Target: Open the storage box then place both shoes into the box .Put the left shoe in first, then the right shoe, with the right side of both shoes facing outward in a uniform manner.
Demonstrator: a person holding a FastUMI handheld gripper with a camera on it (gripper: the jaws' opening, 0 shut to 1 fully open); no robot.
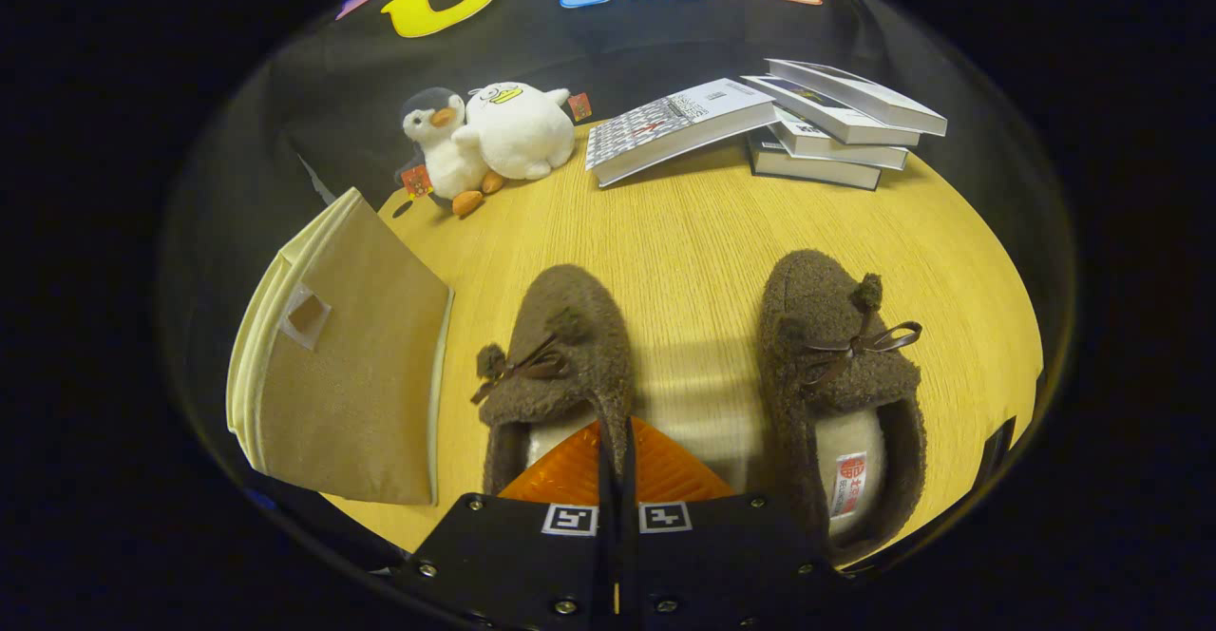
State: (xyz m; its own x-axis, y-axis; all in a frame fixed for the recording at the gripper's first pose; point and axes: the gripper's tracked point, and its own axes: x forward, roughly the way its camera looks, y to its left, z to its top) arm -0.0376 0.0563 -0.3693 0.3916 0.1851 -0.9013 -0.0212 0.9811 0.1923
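Fingers [616,450] pinched tight on the side wall of the fuzzy brown left slipper [560,365]; its brown twin [836,374] sits at three o'clock, the tan fabric storage box [351,374] at nine, on the yellow wooden surface [703,251].

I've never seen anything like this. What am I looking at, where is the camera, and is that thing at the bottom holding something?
This is a handheld tool a person carries: a two-finger gripper with a fisheye camera riding on it, looking forward along the fingers. The fingers are pressed together, pinching the side wall of the left shoe. The right shoe sits apart beside it on the table. Beside the left shoe stands the closed fabric box, where both shoes should go. Beyond lie two plush toys and some books.
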